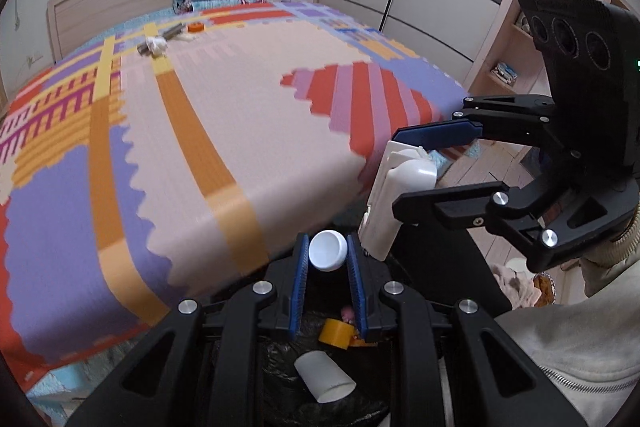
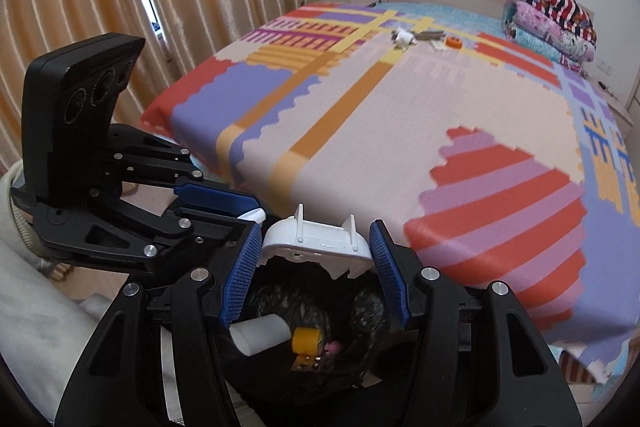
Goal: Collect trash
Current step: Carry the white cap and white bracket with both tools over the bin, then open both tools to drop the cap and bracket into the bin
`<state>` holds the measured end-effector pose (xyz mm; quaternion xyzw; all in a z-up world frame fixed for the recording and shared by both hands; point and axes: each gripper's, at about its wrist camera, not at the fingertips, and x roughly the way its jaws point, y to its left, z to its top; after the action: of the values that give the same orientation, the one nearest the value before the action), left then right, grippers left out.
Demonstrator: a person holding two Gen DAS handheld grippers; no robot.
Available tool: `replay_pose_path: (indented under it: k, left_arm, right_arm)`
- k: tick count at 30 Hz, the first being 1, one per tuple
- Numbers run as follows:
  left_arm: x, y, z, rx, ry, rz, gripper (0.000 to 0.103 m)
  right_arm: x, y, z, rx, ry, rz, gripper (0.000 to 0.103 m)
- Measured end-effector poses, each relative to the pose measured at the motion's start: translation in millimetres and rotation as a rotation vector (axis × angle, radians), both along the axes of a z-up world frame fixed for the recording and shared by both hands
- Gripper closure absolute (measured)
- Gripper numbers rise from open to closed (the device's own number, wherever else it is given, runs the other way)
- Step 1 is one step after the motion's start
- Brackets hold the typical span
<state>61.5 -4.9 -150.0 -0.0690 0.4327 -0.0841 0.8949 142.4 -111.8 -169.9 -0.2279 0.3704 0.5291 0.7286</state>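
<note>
Beside the patchwork bed (image 1: 240,131), a black-lined bin (image 2: 360,311) sits right under your fingers, ready for drops. Your right gripper (image 2: 316,267) clamps a white plastic casing (image 2: 316,241); your left gripper (image 1: 328,259) pinches a small white cap (image 1: 327,251), both above it.

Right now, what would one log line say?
left gripper: holds white cap | right gripper: holds white plastic piece | both above black trash bag

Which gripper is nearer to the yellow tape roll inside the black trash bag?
Hard to separate. The left gripper, shut on a white cap, and the right gripper, shut on a white plastic piece, both hang over the yellow tape roll.
</note>
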Motion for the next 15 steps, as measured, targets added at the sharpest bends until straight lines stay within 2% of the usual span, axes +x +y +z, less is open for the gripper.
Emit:
replay_pose_path:
  k: [11,15]
  left_arm:
    - [0,3,-77,-0.006,0.190,0.027,0.084]
    - [3,-2,-102,0.069,0.251,0.036,0.084]
  right_arm:
    - [-16,12,-78,-0.169,0.059,0.031,0.047]
    - [-14,15,-106,-0.228,0.085,0.028,0.047]
